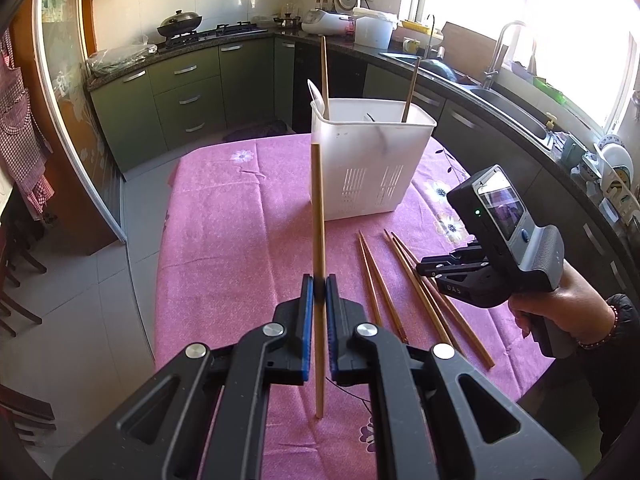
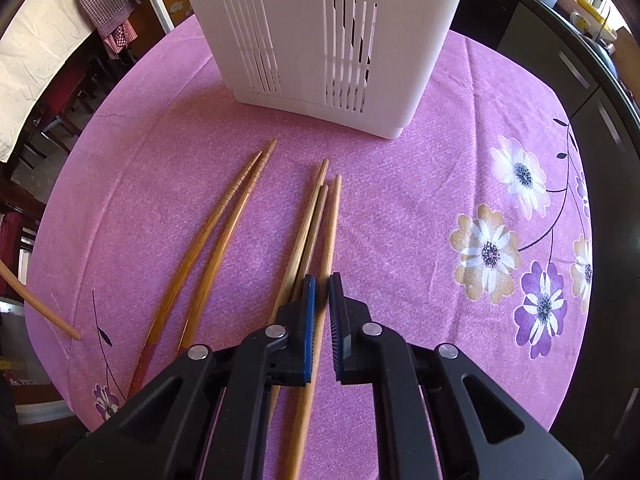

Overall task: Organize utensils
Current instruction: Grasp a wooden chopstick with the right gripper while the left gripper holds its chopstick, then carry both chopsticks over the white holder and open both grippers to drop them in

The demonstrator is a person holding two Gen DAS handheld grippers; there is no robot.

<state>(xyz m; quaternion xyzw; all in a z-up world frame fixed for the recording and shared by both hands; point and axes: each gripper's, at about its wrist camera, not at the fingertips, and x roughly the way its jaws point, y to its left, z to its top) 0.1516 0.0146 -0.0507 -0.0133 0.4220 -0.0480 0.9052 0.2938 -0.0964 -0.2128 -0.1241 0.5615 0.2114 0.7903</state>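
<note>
My left gripper (image 1: 319, 284) is shut on a pale wooden chopstick (image 1: 318, 208), which stands nearly upright above the table in front of the white slotted utensil holder (image 1: 372, 160). The holder has two chopsticks and a white spoon (image 1: 316, 92) in it. Several chopsticks (image 1: 380, 280) lie on the cloth to its right. In the right wrist view my right gripper (image 2: 322, 284) points down at a group of three chopsticks. Its pads are shut on the rightmost chopstick (image 2: 334, 216), which still rests on the cloth. A darker pair (image 2: 224, 232) lies to the left. The holder (image 2: 320, 40) stands just beyond.
A pink flowered tablecloth (image 1: 224, 220) covers the round table. A person's hand (image 1: 560, 312) holds the right gripper at the table's right edge. Dark kitchen counters with a sink (image 1: 508, 108) curve behind and to the right. Wooden chairs (image 1: 16, 280) stand at the left.
</note>
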